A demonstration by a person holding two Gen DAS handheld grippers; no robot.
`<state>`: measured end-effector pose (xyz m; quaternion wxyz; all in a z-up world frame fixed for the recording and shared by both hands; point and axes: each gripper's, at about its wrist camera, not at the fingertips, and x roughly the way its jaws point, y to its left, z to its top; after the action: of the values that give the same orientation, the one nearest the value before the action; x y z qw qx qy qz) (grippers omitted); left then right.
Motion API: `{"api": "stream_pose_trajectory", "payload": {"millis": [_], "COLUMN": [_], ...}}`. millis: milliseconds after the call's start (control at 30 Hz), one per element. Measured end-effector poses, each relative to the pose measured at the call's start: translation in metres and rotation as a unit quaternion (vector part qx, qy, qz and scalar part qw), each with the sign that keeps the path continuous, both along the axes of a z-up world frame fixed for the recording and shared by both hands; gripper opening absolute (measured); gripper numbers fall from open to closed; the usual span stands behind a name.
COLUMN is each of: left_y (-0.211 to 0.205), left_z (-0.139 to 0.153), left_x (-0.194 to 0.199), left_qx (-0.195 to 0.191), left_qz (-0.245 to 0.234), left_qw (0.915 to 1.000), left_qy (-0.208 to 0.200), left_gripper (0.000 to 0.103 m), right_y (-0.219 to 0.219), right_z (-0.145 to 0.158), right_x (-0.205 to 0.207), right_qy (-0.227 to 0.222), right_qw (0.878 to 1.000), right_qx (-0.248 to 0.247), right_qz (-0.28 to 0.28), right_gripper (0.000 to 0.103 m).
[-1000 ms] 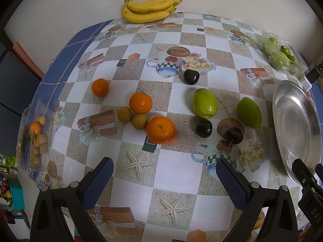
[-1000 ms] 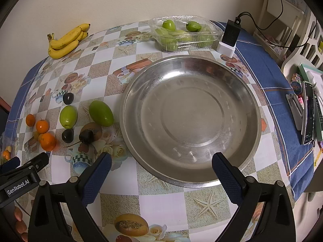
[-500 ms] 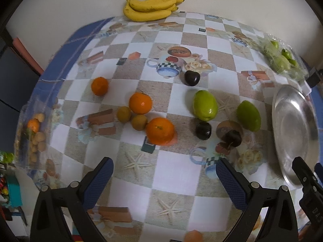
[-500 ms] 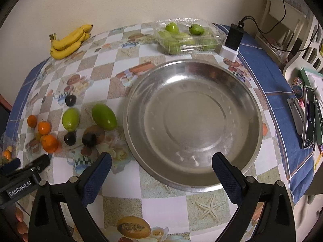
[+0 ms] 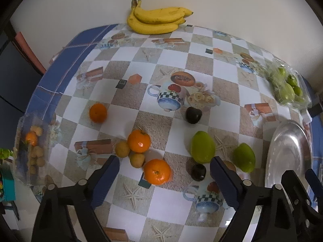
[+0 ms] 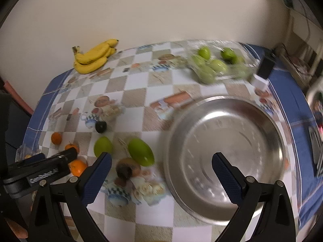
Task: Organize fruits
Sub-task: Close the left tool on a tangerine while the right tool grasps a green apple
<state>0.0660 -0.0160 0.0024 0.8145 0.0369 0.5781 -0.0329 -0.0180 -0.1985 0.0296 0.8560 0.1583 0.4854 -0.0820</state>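
My left gripper (image 5: 164, 174) hovers over the checked tablecloth with its jaws closing. The nearest orange (image 5: 157, 171) shows between the fingers, and the pads do not touch it. Two more oranges (image 5: 138, 142) (image 5: 98, 112) and two small tan fruits (image 5: 122, 148) lie just beyond. To the right are two green mangoes (image 5: 202, 146) (image 5: 243, 160) and dark fruits (image 5: 198, 172) (image 5: 193, 115). My right gripper (image 6: 161, 161) stands open and empty over the left rim of the steel plate (image 6: 228, 157). The plate holds nothing.
Bananas (image 5: 157, 20) lie at the far edge by the wall. A clear box of green fruit (image 6: 218, 66) and a charger block (image 6: 264, 70) sit behind the plate. A bag of small fruits (image 5: 33, 147) rests at the left edge. The left gripper's body (image 6: 40, 171) shows beside my right gripper.
The left jaws have narrowed and the fruits now sit closer to them. The right view has tipped up and swung left, so the plate lies further right and more wall shows.
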Motion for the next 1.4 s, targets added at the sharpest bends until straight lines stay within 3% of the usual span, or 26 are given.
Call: {"api": "stream_pose_trajectory", "payload": {"millis": [233,333,767,1400], "left_y": [0.019,0.022,0.031,0.032], "left_z": [-0.007,-0.012,-0.044,-0.073], "left_x": [0.021,0.026,0.015,0.013], "left_qx": [-0.011,-0.012,-0.034,-0.064], "left_qz": [0.029,0.033,0.049,0.063], "left_qw": [0.9994,0.9992,0.9956,0.9895], "left_qy": [0.014,0.019,0.072,0.113], "left_gripper": [0.09,0.09,0.08,0.046], "right_y": [0.015,0.02,0.031,0.031], "right_z": [-0.004,-0.01,-0.056,-0.073], "right_x": [0.032,0.043,0.06,0.065], "right_qy": [-0.002,0.004,0.07,0.09], "right_qw": [0.999,0.998,0.993,0.992], "right_qx": [0.016,0.019,0.032,0.007], "right_qz": [0.043,0.056,0.085,0.089], "right_gripper": [0.088,0.079,0.045,0.042]}}
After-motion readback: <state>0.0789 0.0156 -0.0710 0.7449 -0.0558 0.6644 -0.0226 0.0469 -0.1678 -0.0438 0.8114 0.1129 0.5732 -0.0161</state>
